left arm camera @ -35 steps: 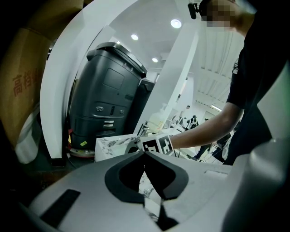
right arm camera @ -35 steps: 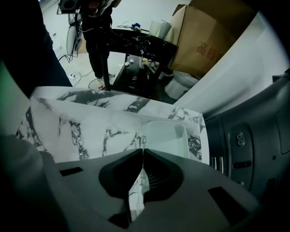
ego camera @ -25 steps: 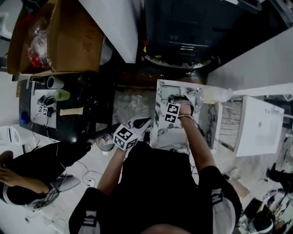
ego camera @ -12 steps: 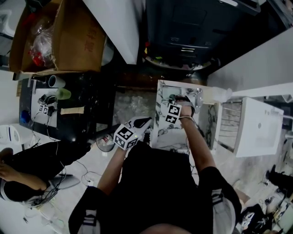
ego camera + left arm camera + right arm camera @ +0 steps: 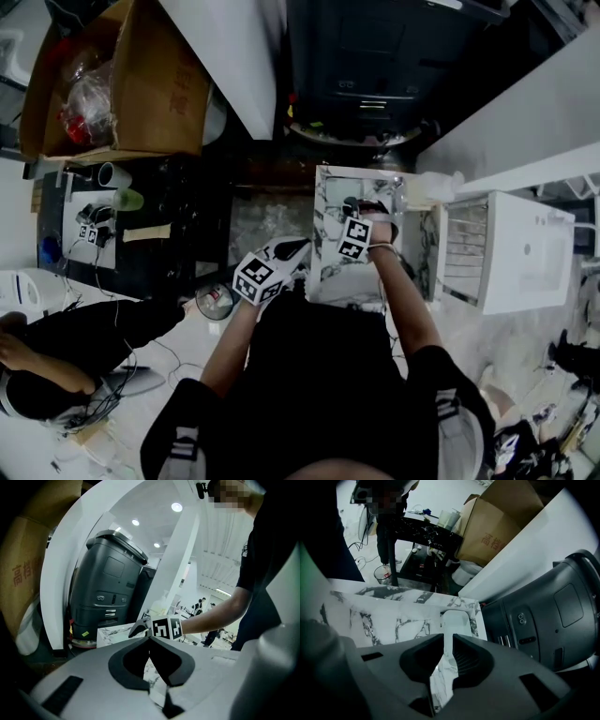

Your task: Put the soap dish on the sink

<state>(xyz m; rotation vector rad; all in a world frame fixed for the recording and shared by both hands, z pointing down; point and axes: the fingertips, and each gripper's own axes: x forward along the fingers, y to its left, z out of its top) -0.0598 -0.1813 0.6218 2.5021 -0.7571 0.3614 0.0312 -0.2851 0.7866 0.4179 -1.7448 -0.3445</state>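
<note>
A pale, rounded-rectangle soap dish (image 5: 454, 622) lies flat on the white marble sink top (image 5: 384, 618), near its far edge. My right gripper (image 5: 447, 638) hovers just short of the dish. Its jaws stand a narrow gap apart with only marble showing between them. In the head view the right gripper (image 5: 367, 212) is over the marble top (image 5: 328, 192), close to the chrome tap (image 5: 400, 193). My left gripper (image 5: 296, 249) hangs at the sink's left edge, and in its own view the left gripper (image 5: 149, 639) has its tips touching, with nothing held.
A big dark grey machine (image 5: 375, 56) stands behind the sink. A white panel (image 5: 230, 56) and a cardboard box (image 5: 141, 75) are to the left. A black table (image 5: 141, 220) with cups and a seated person (image 5: 56, 347) are further left. A white cabinet (image 5: 525, 253) is on the right.
The right gripper has eased slightly back toward me over the marble top. The left gripper has stayed where it was.
</note>
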